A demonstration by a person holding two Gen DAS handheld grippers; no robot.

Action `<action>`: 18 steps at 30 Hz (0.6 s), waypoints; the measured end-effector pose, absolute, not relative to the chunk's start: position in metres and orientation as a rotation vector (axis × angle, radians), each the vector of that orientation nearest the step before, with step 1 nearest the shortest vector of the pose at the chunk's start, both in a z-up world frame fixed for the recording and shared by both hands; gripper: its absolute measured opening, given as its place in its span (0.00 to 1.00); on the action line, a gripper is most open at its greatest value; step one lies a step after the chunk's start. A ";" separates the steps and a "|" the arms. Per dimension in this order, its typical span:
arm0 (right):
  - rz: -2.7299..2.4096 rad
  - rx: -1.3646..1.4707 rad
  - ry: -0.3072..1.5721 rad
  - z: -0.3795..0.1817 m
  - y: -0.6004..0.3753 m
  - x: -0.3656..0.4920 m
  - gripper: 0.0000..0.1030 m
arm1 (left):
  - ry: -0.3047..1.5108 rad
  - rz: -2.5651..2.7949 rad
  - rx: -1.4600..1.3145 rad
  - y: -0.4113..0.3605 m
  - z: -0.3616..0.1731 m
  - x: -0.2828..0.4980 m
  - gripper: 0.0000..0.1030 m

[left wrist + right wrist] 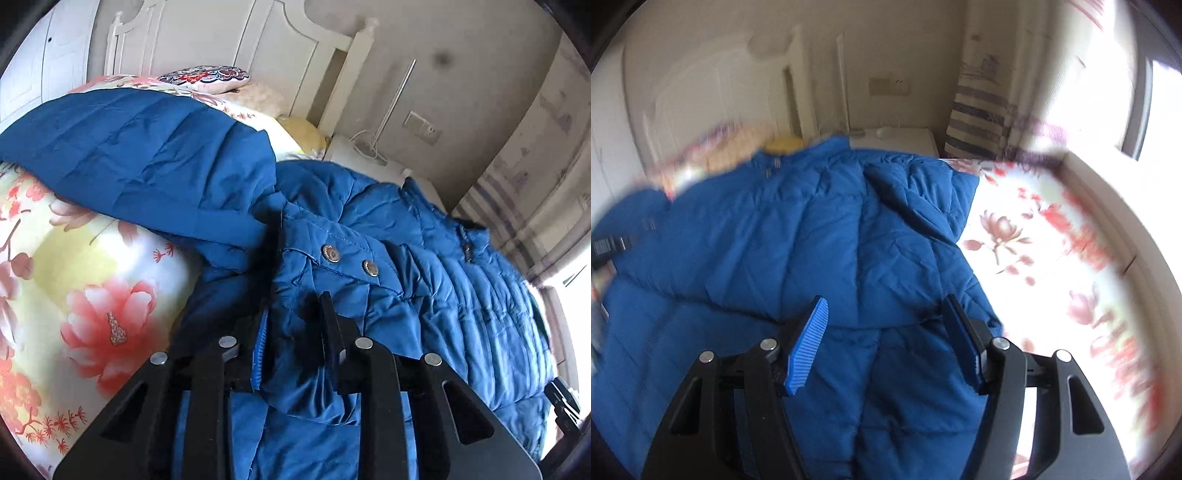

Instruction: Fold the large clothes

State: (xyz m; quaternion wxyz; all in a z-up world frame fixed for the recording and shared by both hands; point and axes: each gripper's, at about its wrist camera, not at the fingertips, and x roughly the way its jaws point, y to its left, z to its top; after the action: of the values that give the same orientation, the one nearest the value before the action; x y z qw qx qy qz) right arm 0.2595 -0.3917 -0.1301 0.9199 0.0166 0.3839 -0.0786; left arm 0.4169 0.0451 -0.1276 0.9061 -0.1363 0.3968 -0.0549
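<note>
A blue quilted puffer jacket (424,295) lies spread on a bed with a floral sheet (92,277). One sleeve (147,158) stretches off to the left. My left gripper (295,314) is shut on a fold of the jacket's front edge, just below two metal snap buttons (330,254); fabric bulges up between the fingers. In the right wrist view the jacket (775,229) fills the middle. My right gripper (885,306) hovers over it, open, with blue ribbed pads (809,343) showing and nothing pinched between them.
A white headboard (221,44) and a patterned pillow (205,75) stand at the bed's far end. A white nightstand (897,138), a striped curtain (979,110) and a bright window lie beyond. Bare floral sheet (1034,240) shows to the jacket's right.
</note>
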 end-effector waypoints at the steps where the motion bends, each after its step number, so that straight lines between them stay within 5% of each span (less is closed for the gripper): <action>1: -0.168 -0.037 0.807 -0.131 -0.386 0.261 0.62 | 0.815 -0.114 -0.274 0.043 -0.128 0.416 0.23; 7: -0.230 -0.319 0.844 -0.146 -0.368 0.270 0.65 | 0.809 -0.120 -0.269 0.040 -0.129 0.414 0.23; 9: -0.275 -0.337 0.832 -0.147 -0.370 0.273 0.44 | 0.807 -0.132 -0.267 0.040 -0.131 0.412 0.23; 10: -0.323 -0.332 0.839 -0.147 -0.375 0.274 0.15 | 0.803 -0.134 -0.257 0.038 -0.130 0.411 0.23; 11: -0.355 -0.293 0.827 -0.143 -0.383 0.271 0.14 | 0.801 -0.137 -0.249 0.037 -0.130 0.411 0.23; 14: -0.311 -0.200 0.830 -0.139 -0.396 0.261 0.19 | 0.804 -0.121 -0.218 0.032 -0.130 0.411 0.23; 17: -0.209 -0.168 0.895 -0.137 -0.395 0.248 0.50 | 0.810 -0.109 -0.221 0.033 -0.131 0.412 0.23; 18: -0.170 -0.124 0.876 -0.127 -0.397 0.240 0.52 | 0.808 -0.107 -0.224 0.034 -0.131 0.412 0.23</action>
State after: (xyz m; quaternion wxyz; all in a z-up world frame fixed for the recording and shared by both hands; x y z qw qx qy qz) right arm 0.2404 -0.3969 -0.1269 0.9003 -0.0597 0.4234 -0.0820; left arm 0.4118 0.0341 -0.1307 0.9119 -0.1089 0.3923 -0.0521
